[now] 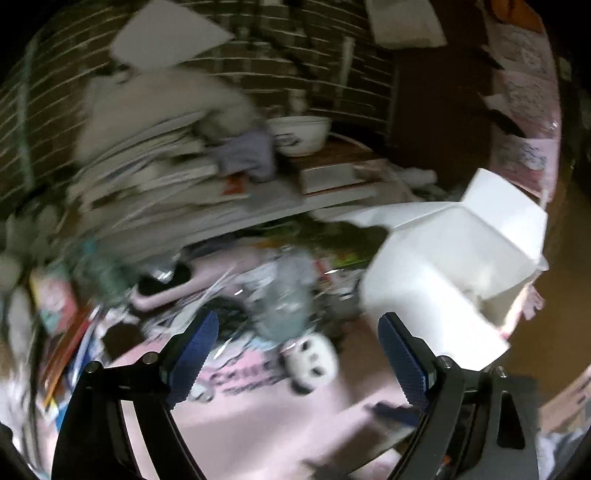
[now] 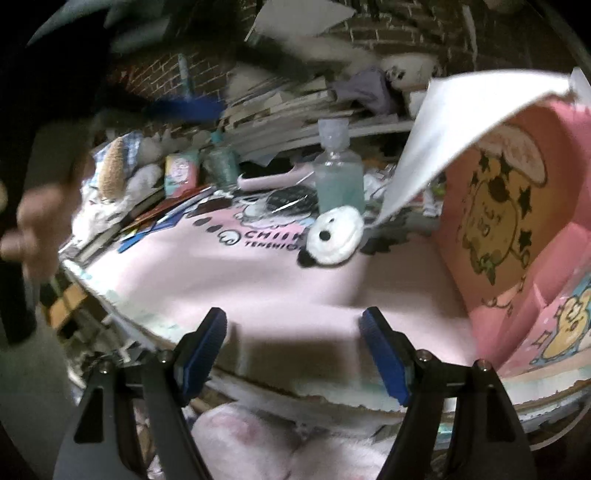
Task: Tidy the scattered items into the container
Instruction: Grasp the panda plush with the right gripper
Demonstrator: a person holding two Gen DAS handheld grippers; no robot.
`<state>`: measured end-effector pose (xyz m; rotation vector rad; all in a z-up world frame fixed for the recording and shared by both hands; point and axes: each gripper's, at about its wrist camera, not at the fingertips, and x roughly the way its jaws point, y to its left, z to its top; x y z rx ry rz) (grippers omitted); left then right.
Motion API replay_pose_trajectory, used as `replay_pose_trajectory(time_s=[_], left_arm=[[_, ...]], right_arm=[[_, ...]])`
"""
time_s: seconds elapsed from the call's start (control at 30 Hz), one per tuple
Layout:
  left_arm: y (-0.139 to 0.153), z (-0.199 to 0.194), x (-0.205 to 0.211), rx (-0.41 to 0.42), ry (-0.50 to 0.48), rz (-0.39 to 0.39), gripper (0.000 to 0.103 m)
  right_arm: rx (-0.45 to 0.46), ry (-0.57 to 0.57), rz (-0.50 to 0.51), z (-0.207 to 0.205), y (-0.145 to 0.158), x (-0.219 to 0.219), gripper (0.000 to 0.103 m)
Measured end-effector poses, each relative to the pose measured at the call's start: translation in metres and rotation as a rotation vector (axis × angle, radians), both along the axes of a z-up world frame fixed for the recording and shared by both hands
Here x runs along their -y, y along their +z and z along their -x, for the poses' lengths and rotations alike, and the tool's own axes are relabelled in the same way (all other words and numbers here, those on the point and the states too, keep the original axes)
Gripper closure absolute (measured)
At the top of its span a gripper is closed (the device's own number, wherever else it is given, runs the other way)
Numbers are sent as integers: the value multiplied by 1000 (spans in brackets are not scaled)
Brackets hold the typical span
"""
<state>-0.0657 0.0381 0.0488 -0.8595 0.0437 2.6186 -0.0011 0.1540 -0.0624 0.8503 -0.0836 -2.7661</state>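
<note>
At frame centre the panda plush point(image 2: 332, 238) lies loose on the pink table point(image 2: 258, 288) — untidied; both tools, left tool point(image 1: 295, 354) and right tool point(image 2: 293, 354), spread, empty — pink box point(image 2: 517, 221) at right.

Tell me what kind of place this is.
Probably a cluttered desk in a home bedroom or hobby room. A pink cartoon mat covers the surface, a panda plush lies on it, and books are stacked against a brick wall.

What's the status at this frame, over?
Left gripper open, right gripper open, both empty. Panda plush on pink mat, outside pink box. Bottle behind plush.
</note>
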Motion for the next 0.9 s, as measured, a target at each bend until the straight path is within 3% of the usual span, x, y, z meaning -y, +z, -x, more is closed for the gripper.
replay_pose_trajectory(time_s=[0.2,0.3,0.5,0.9], left_arm=[[-28,-10,52,-7,184,-33,17],[-39,-8,70,18,223,-44,17],[-54,-10,99,43,247,-112,17],[-63,-9,112,10,201,-168,17]], right_arm=[[-36,-25,-117,4,-4,27,31],[-41,-44,-166,11,-3,37,46],[-54,-79,-217,30,0,50,53],[-21,-252,-247,83,11,40,52]])
